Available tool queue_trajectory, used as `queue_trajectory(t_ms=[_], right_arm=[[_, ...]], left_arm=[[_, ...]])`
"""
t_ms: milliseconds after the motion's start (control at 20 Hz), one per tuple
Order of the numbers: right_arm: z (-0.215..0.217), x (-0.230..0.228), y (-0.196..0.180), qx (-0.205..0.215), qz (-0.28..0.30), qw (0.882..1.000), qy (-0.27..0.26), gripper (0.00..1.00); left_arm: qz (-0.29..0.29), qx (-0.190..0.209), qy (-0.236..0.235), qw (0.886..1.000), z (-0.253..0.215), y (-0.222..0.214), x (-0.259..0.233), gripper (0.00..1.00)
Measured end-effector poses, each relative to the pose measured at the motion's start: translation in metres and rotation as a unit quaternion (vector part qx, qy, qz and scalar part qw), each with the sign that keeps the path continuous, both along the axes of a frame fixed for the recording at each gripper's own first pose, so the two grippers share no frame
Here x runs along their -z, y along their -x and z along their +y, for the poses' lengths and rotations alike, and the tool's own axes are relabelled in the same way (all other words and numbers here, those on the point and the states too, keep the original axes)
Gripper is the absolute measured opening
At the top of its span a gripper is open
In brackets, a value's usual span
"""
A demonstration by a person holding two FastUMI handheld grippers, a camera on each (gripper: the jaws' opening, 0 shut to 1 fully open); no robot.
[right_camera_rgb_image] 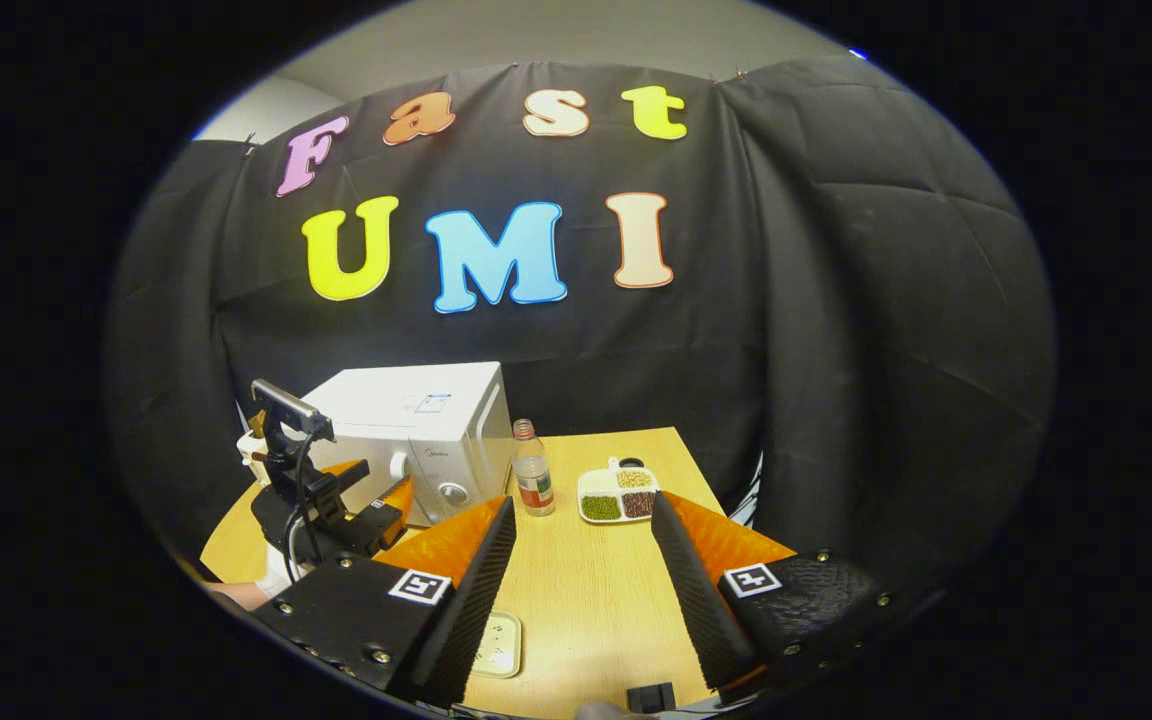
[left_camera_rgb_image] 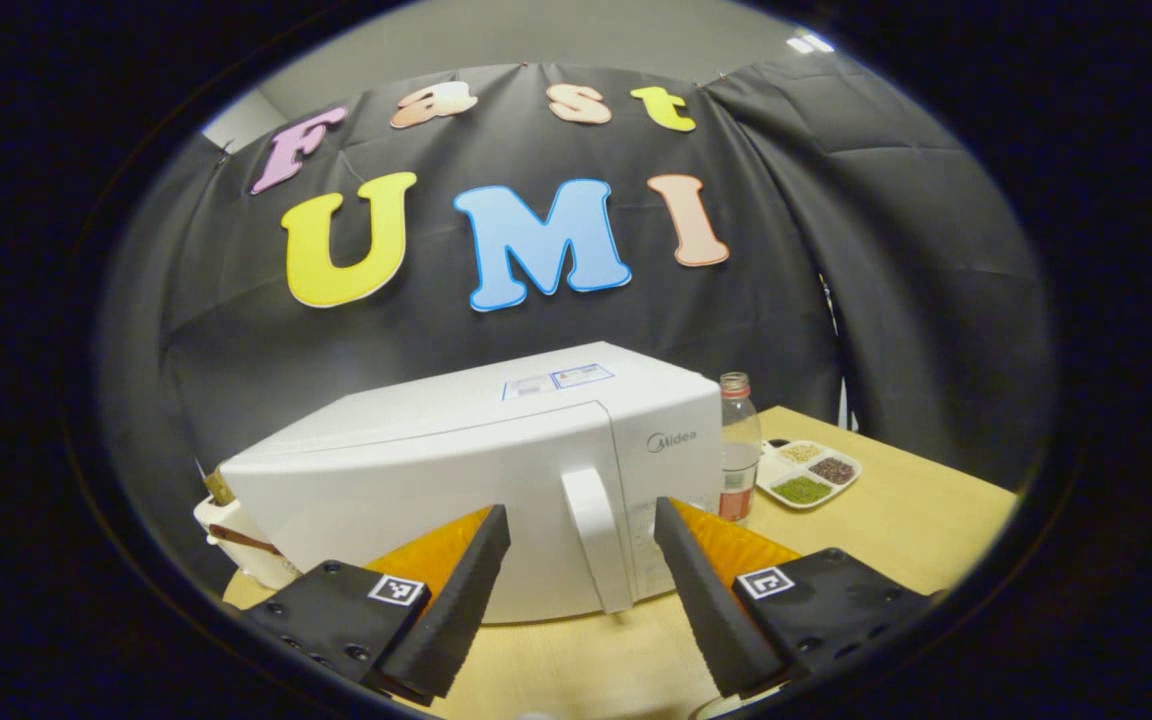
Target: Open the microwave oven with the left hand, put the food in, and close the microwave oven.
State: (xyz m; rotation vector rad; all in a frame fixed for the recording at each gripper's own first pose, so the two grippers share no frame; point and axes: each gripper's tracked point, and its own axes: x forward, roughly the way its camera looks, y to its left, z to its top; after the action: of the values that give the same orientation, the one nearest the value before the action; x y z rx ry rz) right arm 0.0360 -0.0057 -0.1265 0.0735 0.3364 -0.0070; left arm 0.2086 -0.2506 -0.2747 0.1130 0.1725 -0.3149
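Pale wood table — black cloth wall behind white microwave.

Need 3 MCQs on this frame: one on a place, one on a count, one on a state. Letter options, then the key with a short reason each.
1. Where does the bottle stand?
A. Between the microwave and the food tray
B. On top of the microwave
C. Inside the microwave

2. How many filled compartments does the food tray show?
A. One
B. Three
C. Six

3. What is the state of the microwave door?
A. Wide open
B. Taken off
C. Closed

Key:
1 A: in the right gripper view the bottle stands on the table with the microwave on one side and the tray on the other.
2 B: green, dark and pale fillings show.
3 C: in the left gripper view the door sits flush, its handle between the open fingers of the left claw, untouched.
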Motion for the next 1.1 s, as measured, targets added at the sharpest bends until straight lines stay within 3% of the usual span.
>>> queue_trajectory(t_ms=[150,200,350,450,550,700,750,850,1050,1100], right_arm=[[0.011,-0.019,-0.006,-0.021,-0.028,0.999,-0.002,0.84],[0.014,-0.026,-0.009,-0.026,-0.038,0.999,0.000,0.84],[0.016,-0.049,-0.014,-0.041,-0.067,0.997,0.004,0.84],[0.008,-0.068,-0.022,-0.034,-0.090,0.995,0.032,0.84],[0.002,-0.087,-0.026,-0.024,-0.112,0.992,0.055,0.84],[0.004,-0.102,-0.025,-0.017,-0.126,0.991,0.032,0.84],[0.001,-0.104,-0.023,-0.014,-0.129,0.991,0.029,0.84],[-0.005,-0.111,-0.021,-0.007,-0.136,0.990,0.033,0.84],[-0.008,-0.117,-0.016,0.007,-0.143,0.990,0.017,0.84],[-0.008,-0.118,-0.014,0.008,-0.143,0.990,0.016,0.84]], left_arm=[[-0.016,0.006,0.029,0.999,0.003,0.036,-0.055,0.94],[-0.023,0.004,0.037,0.999,0.010,0.049,-0.077,1.00],[-0.044,-0.008,0.061,0.997,0.035,0.083,-0.140,1.00],[-0.071,-0.015,0.087,0.993,0.060,0.104,-0.186,1.00],[-0.077,-0.017,0.083,0.993,0.082,0.115,-0.211,0.96],[-0.078,-0.039,0.075,0.993,0.122,0.122,-0.241,0.94],[-0.079,-0.049,0.079,0.993,0.134,0.124,-0.248,1.00],[-0.080,-0.064,0.081,0.991,0.152,0.130,-0.254,1.00],[-0.080,-0.073,0.065,0.992,0.169,0.138,-0.257,0.94],[-0.081,-0.073,0.067,0.992,0.170,0.140,-0.258,1.00]])
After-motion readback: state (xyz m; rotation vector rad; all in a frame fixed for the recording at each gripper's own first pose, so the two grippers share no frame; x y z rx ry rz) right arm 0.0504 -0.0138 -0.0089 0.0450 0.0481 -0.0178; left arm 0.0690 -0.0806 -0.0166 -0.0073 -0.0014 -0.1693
